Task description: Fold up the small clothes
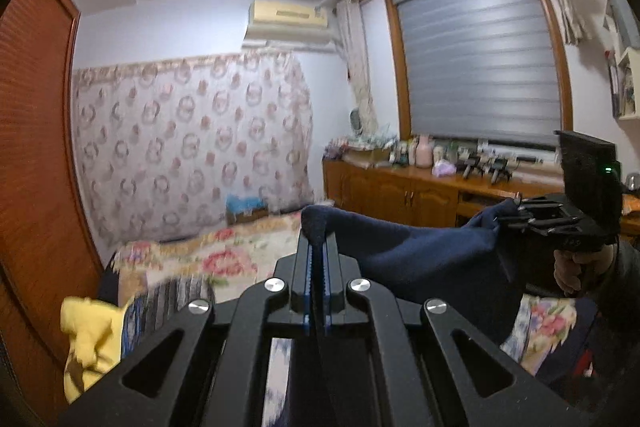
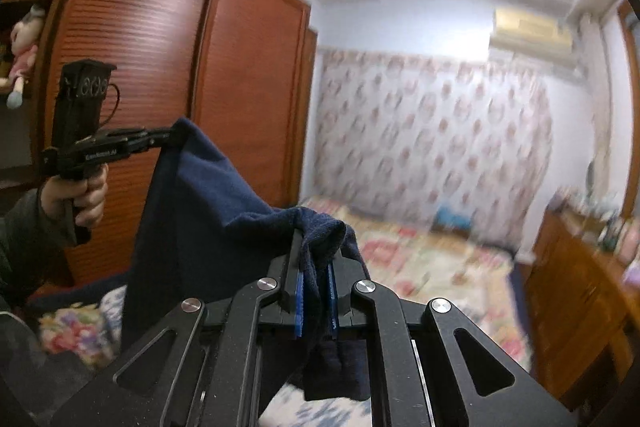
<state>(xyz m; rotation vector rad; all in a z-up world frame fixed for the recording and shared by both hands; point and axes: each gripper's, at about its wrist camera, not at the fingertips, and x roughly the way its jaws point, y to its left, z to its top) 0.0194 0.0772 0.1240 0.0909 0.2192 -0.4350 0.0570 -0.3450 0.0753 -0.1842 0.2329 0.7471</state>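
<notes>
A navy blue garment point(image 1: 420, 251) hangs stretched in the air between my two grippers, above the bed. In the left wrist view my left gripper point(image 1: 316, 237) is shut on one top corner of it, with cloth bunched over the fingertips. My right gripper point(image 1: 501, 221), held by a hand point(image 1: 576, 267), pinches the other corner at the right. Seen from the right wrist, my right gripper point(image 2: 318, 253) is shut on a folded edge of the garment point(image 2: 208, 203). The left gripper point(image 2: 170, 137) holds the far corner at upper left, and the cloth sags between them.
Below lies a bed with a floral cover point(image 1: 224, 259). A yellow garment point(image 1: 88, 339) and a striped cloth point(image 1: 168, 303) lie at its near left. A wooden wardrobe point(image 2: 160, 67) stands at the left, and a low cabinet point(image 1: 400, 195) with bottles under the window.
</notes>
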